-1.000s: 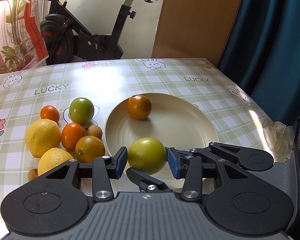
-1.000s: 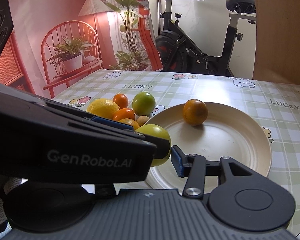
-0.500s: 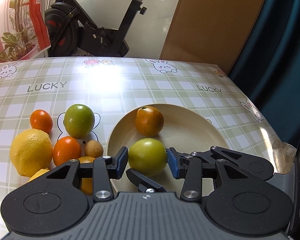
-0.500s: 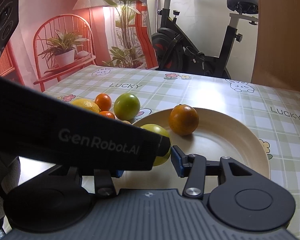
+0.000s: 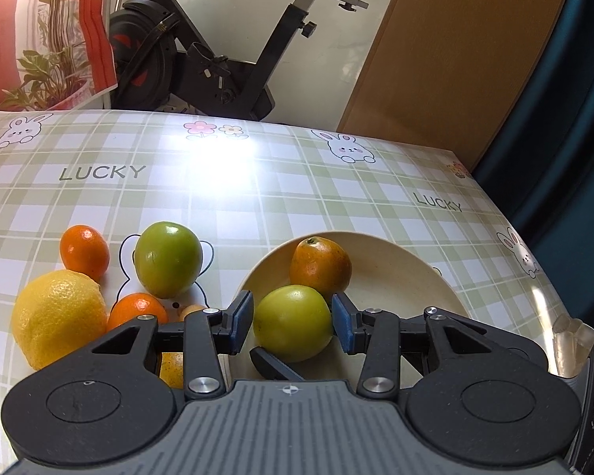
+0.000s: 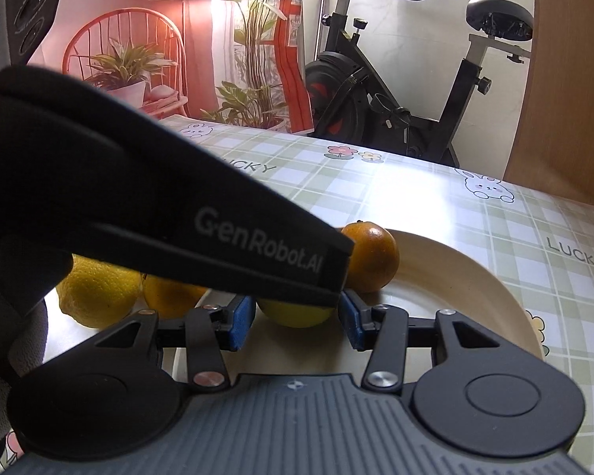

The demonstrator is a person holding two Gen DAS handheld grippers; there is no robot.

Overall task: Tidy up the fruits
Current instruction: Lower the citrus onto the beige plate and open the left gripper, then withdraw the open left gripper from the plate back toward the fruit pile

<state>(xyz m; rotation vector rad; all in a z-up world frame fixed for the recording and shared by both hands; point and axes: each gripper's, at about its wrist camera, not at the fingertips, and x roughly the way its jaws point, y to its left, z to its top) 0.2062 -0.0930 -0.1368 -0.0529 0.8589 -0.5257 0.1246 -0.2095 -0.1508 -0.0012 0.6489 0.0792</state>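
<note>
Since a second ago the left gripper (image 5: 292,322) has carried the green fruit (image 5: 292,322) further over the plate (image 5: 412,277): it sat at the plate's near rim, now it is just in front of the orange (image 5: 320,265) already lying in the plate, apparently almost touching it. The view has slid toward the far end of the tabletop (image 5: 257,182) and dropped slightly, so less of the loose pile shows at left. Grip width looks unchanged.

Meaning: this looks like the late carry phase of a placement. The fruit is over the plate's interior; I can't tell whether it rests on the plate yet. One fruit is in, one about to go in. On the tabletop left of the plate: green fruit (image 5: 167,263), lemon (image 5: 59,318), two small oranges (image 5: 84,252) and (image 5: 136,310), plus a small brown fruit (image 5: 189,310) half hidden behind the left gripper.

Pose: the left gripper is pitched downward, both blue pads pressed on the fruit's sides, holding it. The right gripper (image 6: 295,318) also points down, just beside the left one and under its body, which crosses the right wrist view. Its pads stand either side of the same fruit (image 6: 297,312) with a little daylight visible at each pad, so it reads as not clamping.

Risk: release could nudge the orange.
</note>
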